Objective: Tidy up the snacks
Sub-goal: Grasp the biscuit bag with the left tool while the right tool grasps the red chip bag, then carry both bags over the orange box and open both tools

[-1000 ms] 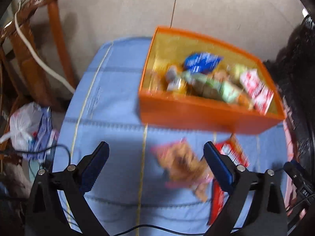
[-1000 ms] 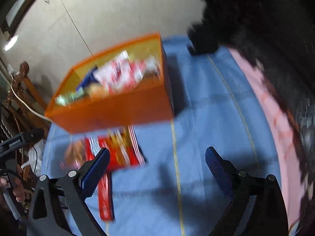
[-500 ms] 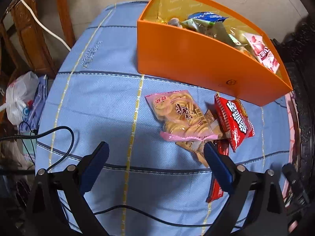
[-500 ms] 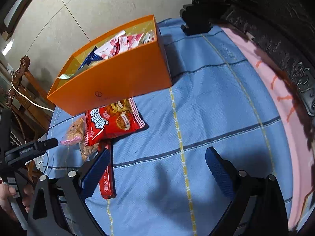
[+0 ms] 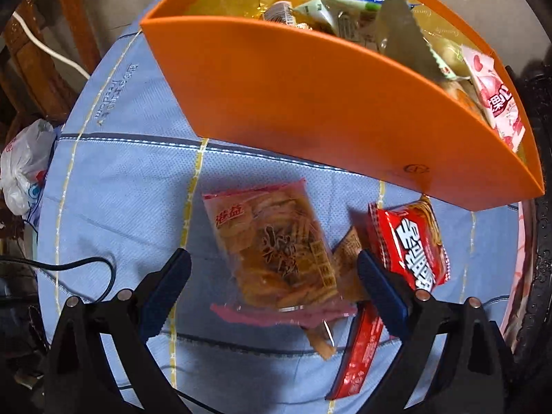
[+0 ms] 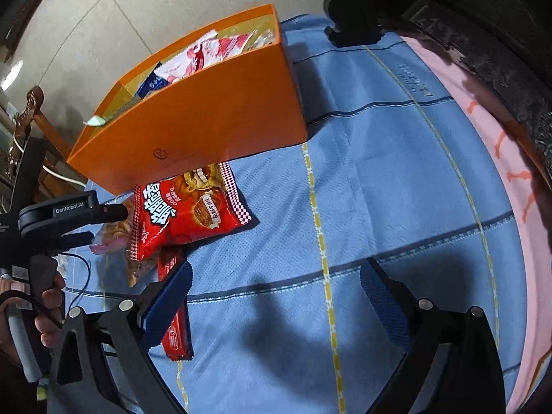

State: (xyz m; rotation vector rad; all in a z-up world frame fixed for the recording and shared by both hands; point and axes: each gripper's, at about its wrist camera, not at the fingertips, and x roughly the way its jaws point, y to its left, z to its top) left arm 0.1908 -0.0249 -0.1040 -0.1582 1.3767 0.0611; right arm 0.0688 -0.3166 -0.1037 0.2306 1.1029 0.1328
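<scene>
I've got the left gripper (image 5: pixel 272 272) spread wide and empty, its two blue pads sitting either side of the clear-and-pink cracker bag (image 5: pixel 276 248). That's deliberate: the bag lies flat on the blue cloth (image 5: pixel 114 179) over the worktop, and straddling it this way lets me close across its width rather than poke at a corner. The right-hand pad sits very near a brown wrapper (image 5: pixel 346 258) tucked partly under the cracker bag, so I judge there's a risk of pinching both at once.

Just to the right lies the red snack packet (image 5: pixel 410 241), its top edge right against the foot of the orange box (image 5: pixel 310 103). A long red bar (image 5: pixel 360 348) pokes out below the pile, toward me. These four are the loose ones; the box already holds a heap of packets leaning up over its near wall, so that's where I reckon the loose ones are bound.

My right gripper (image 6: pixel 274 296) is fully parted too, nothing in it, hovering over bare cloth well right of the pile. Its left pad overlaps the long red bar in view; whether it touches, I can't tell. It's parked clear so the left has room.
</scene>
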